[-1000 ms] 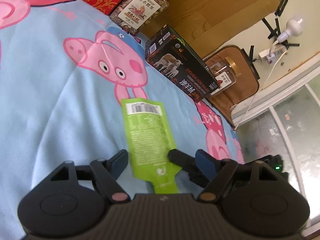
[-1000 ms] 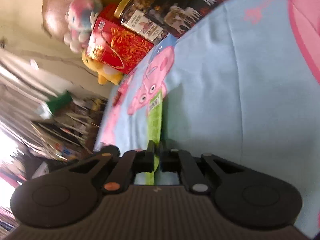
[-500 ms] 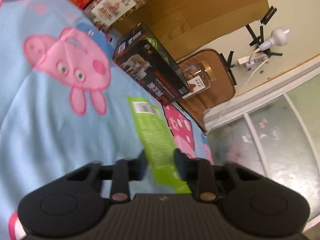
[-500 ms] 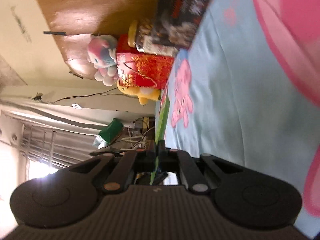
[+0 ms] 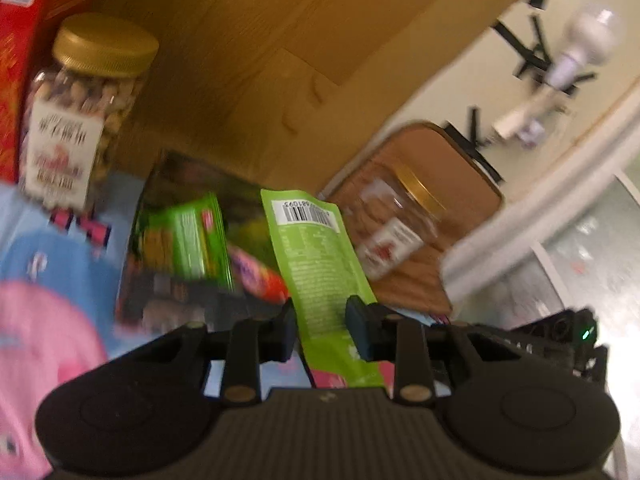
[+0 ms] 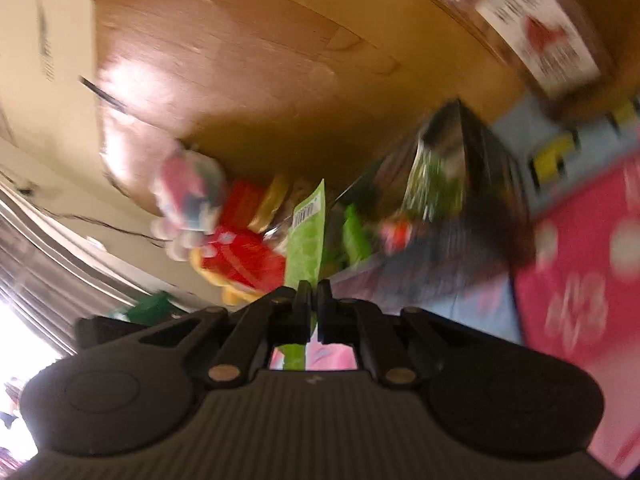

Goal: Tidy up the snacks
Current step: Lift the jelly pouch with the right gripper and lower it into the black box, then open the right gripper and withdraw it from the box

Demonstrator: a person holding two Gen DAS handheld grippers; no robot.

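While both views are pretty smeared with blur, the main stuff is readable. The right gripper point(image 6: 313, 294) has its jaws pinched nearly together on the lower end of the green snack pouch point(image 6: 307, 236), so that one is clearly clamping it. The pouch sticks up and forward from the fingers, barcode end on top.

From the left wrist camera, the same green snack pouch point(image 5: 320, 264) runs right between the fingers of the left gripper point(image 5: 320, 320). The jaws are at a narrow gap, about the width of the pouch, and both fingertips look to be touching its edges, but I honestly can't tell whether it's actually squeezing or just framing it.

The pouch is held up off the bed, right in front of the dark open box point(image 5: 168, 280), which sits on the blue cartoon bedsheet point(image 5: 64, 264) and already has a green packet point(image 5: 184, 240) and something red and purple inside. Its barcode end reaches over the box's far right corner.

Left of the box stands a nut jar with a gold lid point(image 5: 84, 120), and beside that a red box point(image 5: 16, 80) at the frame edge. Another jar point(image 5: 396, 228) lies tilted to the right of the pouch, against a brown chair point(image 5: 452, 168). Behind everything is a wooden headboard point(image 5: 280, 60).

In the right wrist view there's a plush toy point(image 6: 188, 200) near the red box point(image 6: 240, 256).
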